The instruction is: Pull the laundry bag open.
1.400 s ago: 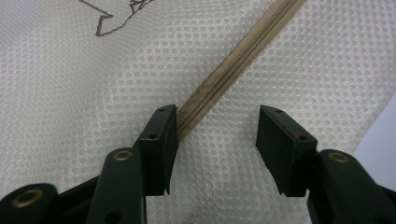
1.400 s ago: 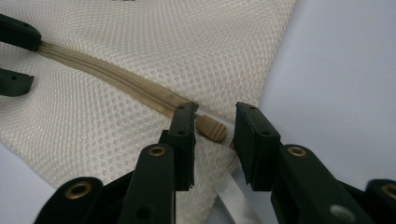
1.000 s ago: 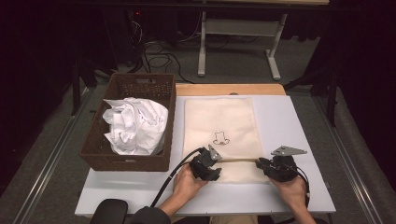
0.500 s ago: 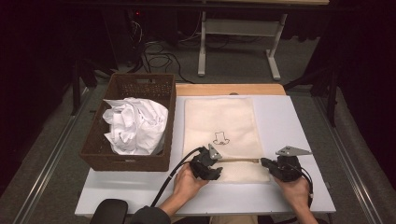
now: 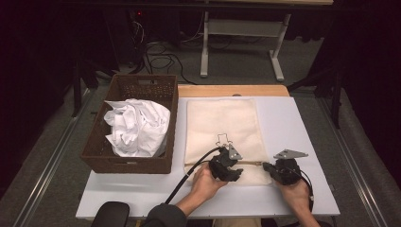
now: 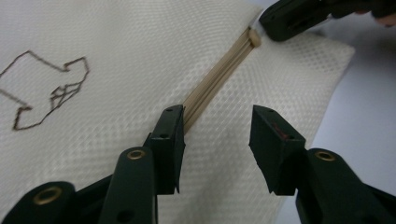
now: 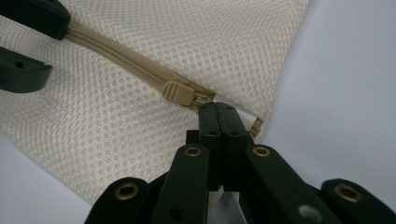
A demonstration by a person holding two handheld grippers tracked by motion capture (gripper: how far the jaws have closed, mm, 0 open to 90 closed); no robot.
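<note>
A cream mesh bag (image 5: 222,123) lies flat on the white table, with a tan zipper (image 5: 250,163) across its near end. My right gripper (image 7: 217,109) is shut on the bag's edge at the zipper's end, just behind the zipper pull (image 7: 177,93). It sits at the bag's near right corner (image 5: 268,168). My left gripper (image 6: 217,126) hovers open over the zipper (image 6: 219,77), and its jaws have just been closing. Its left jaw touches the zipper line, and only flat mesh lies between the jaws. In the high view the left gripper (image 5: 238,170) sits left of the right one.
A dark wicker basket (image 5: 142,85) holding crumpled white cloth (image 5: 137,125) stands at the table's left. A dark line drawing (image 6: 51,84) marks the bag's middle. A wooden strip (image 5: 231,90) runs along the table's far edge. Bare table (image 5: 293,118) lies right of the bag.
My left gripper has shifted right along the zipper, closer to the right gripper. The right hand has stayed at the bag's corner.
</note>
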